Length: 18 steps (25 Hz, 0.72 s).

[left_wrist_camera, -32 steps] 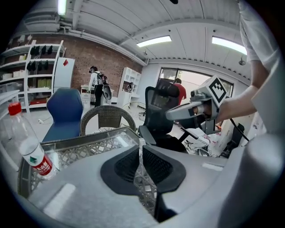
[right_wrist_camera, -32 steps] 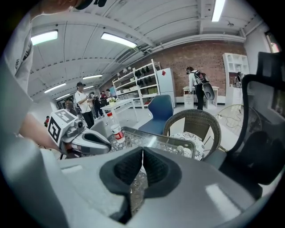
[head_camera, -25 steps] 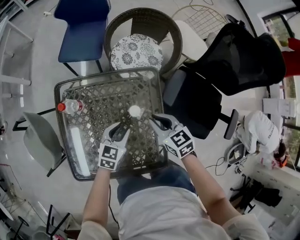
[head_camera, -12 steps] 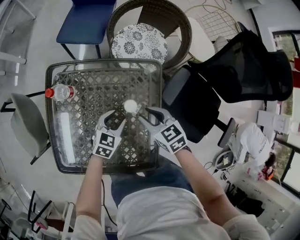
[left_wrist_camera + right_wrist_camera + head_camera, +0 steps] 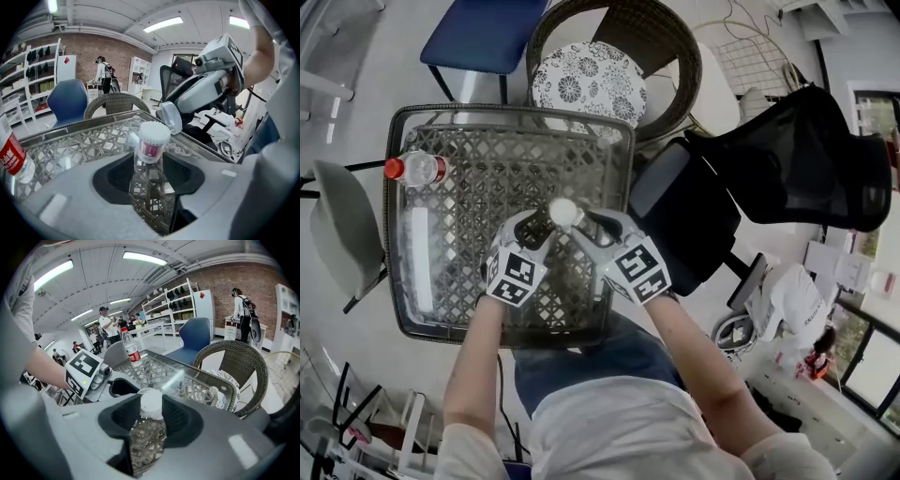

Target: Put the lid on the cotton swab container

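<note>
The cotton swab container is a small clear tub with a pink label and a white top, and it stands upright on the glass-topped lattice table. In the left gripper view the container has a clear rounded flap sticking up at an angle behind its top. My left gripper is open, with the tub just past its jaws. My right gripper comes in from the other side, also open, and the white top sits between its pads. I see no pad pressing on the tub.
A water bottle with a red cap lies at the table's far left corner. Beyond the table stand a wicker chair with a patterned cushion and a blue chair. A black office chair is on the right and a grey chair on the left.
Both grippers have moved forward and inward from either side until they flank the container closely. Their jaws stand wider than before. The container has stayed in place.
</note>
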Tool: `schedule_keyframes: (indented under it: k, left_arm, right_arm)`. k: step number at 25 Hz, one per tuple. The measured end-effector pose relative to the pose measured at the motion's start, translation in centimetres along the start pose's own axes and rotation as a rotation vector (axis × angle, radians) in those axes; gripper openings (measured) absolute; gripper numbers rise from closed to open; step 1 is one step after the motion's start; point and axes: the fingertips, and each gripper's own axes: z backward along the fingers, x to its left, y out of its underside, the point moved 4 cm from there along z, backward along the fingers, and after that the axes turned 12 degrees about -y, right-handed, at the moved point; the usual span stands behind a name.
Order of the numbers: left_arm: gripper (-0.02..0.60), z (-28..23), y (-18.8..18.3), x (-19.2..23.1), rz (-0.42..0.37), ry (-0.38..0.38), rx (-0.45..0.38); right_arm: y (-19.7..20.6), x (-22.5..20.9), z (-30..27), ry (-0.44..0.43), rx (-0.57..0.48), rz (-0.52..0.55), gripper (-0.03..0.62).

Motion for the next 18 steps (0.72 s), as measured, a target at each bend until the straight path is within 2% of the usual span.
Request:
schedule_keyframes:
  k: [4,18]
  left_arm:
    - [0.187,-0.6,0.1,-0.2,-0.054,0.008,-0.009]
    - [0.179,-1.4,-0.1,-1.5,-0.049,0.034,-0.044]
  right_arm:
    - [0.0,-0.4,-0.8,-0.01,0.011,0.002,0.135]
    - [0.3,-1.0,-2.9,0.0,-0.008,-0.015,0.135]
